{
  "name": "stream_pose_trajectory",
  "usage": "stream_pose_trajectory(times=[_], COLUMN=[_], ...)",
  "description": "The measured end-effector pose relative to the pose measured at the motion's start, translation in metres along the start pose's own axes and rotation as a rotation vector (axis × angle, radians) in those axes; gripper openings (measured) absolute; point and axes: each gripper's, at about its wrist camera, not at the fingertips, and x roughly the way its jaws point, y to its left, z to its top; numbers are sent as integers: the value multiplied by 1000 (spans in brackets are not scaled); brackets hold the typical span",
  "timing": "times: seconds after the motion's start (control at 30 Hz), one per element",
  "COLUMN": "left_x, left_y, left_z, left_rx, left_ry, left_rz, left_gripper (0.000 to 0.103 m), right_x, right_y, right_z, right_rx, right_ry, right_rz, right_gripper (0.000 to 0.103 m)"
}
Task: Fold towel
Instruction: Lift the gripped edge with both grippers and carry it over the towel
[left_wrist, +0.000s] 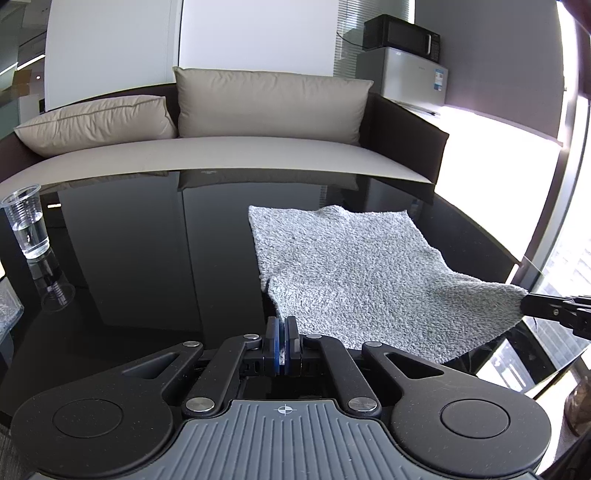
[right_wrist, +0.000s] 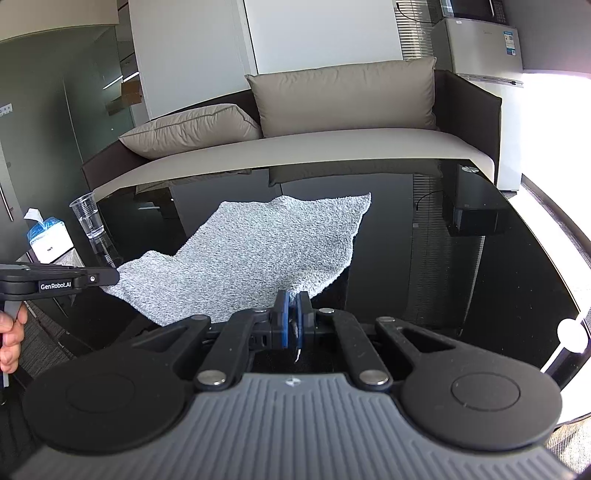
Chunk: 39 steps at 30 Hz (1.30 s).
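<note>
- The left gripper (left_wrist: 282, 326) and right gripper (right_wrist: 291, 301) each pinch a near corner of the towel (left_wrist: 347, 258).
- Near edge lifted off the tabletop (left_wrist: 147, 240); no fold made yet.

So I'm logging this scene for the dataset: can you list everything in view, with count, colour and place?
towel: one, grey, on the table, two near corners lifted
table: one, glossy black, in front of the sofa
plastic cup: one, clear, some water in it, table's far left
tissue box: one, white and blue, left beyond the table
sofa: one, dark frame, beige seat, behind the table
cushions: two, beige, on the sofa
fridge: one, silver, right of the sofa
microwave: one, black, on the fridge
left gripper: black, blue pads, shut on a towel corner
right gripper: same, shut on the other near corner
hand: one, holding the left gripper
</note>
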Motion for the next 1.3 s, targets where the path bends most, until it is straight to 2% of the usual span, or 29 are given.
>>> stream_pose_trajectory(times=[0.4, 1.3], left_x=[11, 37], left_y=[5, 2], left_z=[11, 46], left_rx=[-18, -38], left_ry=[-17, -120], left_rz=[7, 42], left_gripper=[2, 2], right_x=[7, 47], right_y=[5, -3], right_z=[9, 42], right_rx=[5, 38], right_ry=[-47, -177], right_rz=[-6, -8], right_gripper=[4, 4])
